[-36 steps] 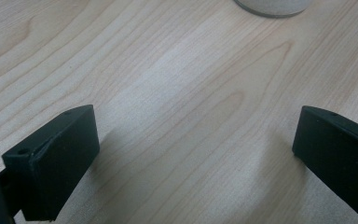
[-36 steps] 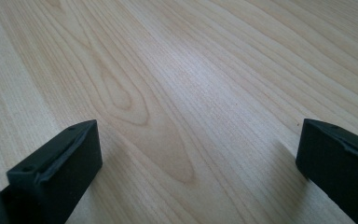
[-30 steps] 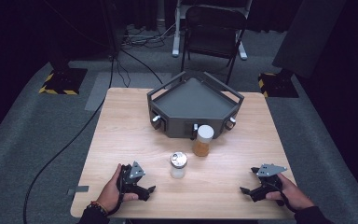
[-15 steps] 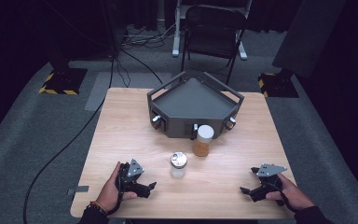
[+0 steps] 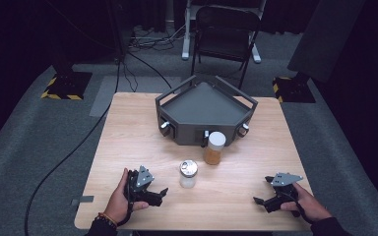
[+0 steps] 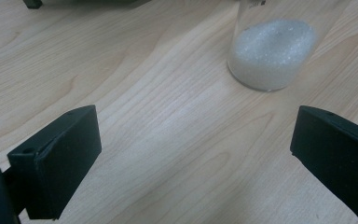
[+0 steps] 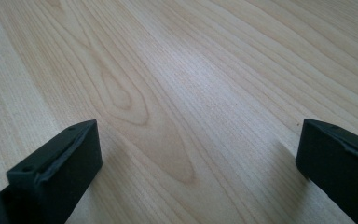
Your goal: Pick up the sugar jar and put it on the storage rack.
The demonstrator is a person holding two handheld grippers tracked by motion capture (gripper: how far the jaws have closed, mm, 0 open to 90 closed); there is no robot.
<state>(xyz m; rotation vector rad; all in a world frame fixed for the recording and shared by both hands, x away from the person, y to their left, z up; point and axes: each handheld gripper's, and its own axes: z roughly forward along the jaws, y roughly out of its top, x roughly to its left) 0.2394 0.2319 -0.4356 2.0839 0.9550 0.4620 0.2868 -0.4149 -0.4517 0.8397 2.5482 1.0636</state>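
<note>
Jar of white granules (image 5: 188, 173), the nearer of two small jars on the wooden table (image 5: 128, 128), stands upright just ahead of my left gripper (image 5: 152, 193) and near the table's middle. In the left gripper view the same jar (image 6: 271, 51) rises beyond and to the right of the gap between my jaws, its clear wall showing a mound of fine white grains settled in the lower part. I judge it light, rigid and smooth-sided; whether the wall is glass or plastic I cannot tell, so I would treat it as breakable. A smooth round wall may slip or twist between flat jaws, so I would take hold across the body below the metal cap, low enough to keep it from tipping.

A second jar, with amber contents and a white lid (image 5: 214, 148), stands just behind and to the right of the first, touching or nearly touching the front wall of the dark grey angular tray (image 5: 177, 105).

My left hand (image 5: 120, 201) holds its gripper low over the table, pointed right toward the jar, jaws spread wide and empty. My right gripper (image 5: 270, 195) sits well apart at the table's right front, held in my right hand (image 5: 307, 204); its own view shows both jaws parted over bare wood, with nothing between them.
</note>
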